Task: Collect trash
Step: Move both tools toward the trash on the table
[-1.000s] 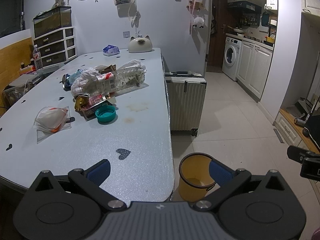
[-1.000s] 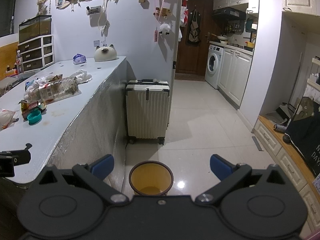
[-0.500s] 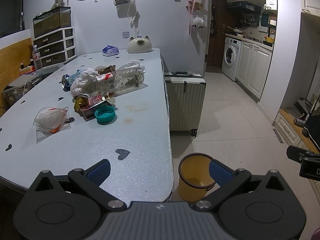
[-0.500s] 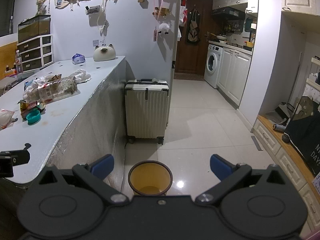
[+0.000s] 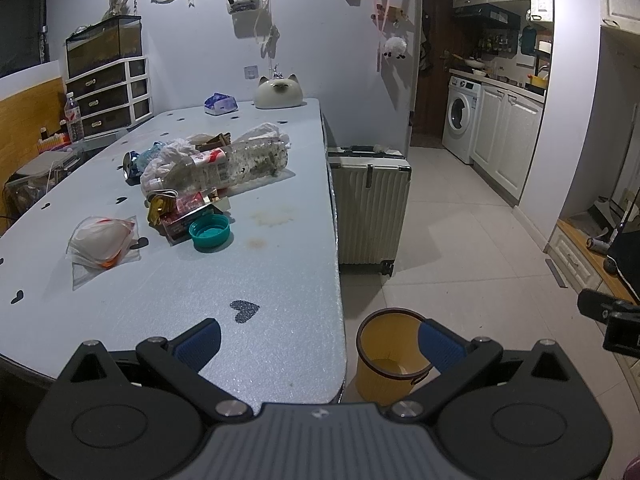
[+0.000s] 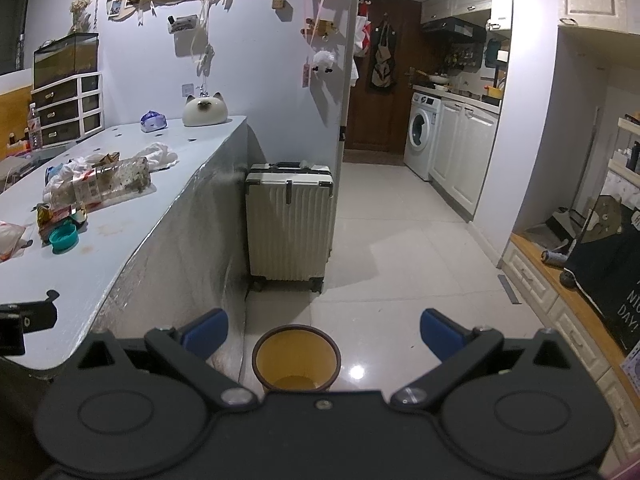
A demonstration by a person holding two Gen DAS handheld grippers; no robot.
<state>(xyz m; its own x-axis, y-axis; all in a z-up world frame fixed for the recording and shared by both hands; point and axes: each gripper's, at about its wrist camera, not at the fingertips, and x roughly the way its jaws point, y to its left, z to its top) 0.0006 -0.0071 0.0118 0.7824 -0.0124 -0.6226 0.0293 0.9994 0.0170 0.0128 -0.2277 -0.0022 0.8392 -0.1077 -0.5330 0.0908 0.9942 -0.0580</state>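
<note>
A pile of trash lies on the grey table [image 5: 280,280]: a clear plastic bottle [image 5: 228,168], a teal lid [image 5: 211,233], a red wrapper [image 5: 186,216], a white plastic bag [image 5: 102,240] and crumpled bags behind. A yellow bin [image 5: 390,360] stands on the floor by the table's near corner; it also shows in the right wrist view [image 6: 296,360]. My left gripper [image 5: 318,338] is open and empty above the table's near edge. My right gripper [image 6: 324,330] is open and empty above the bin.
A white suitcase [image 5: 370,208] stands beside the table [image 6: 120,248]. A cat-shaped holder [image 5: 278,92] and a tissue pack [image 5: 219,103] sit at the table's far end. Drawers [image 5: 110,100] stand far left. Kitchen cabinets and a washing machine [image 5: 460,116] line the right.
Both views have shifted very slightly; the grippers stay open and nothing on the table has moved.
</note>
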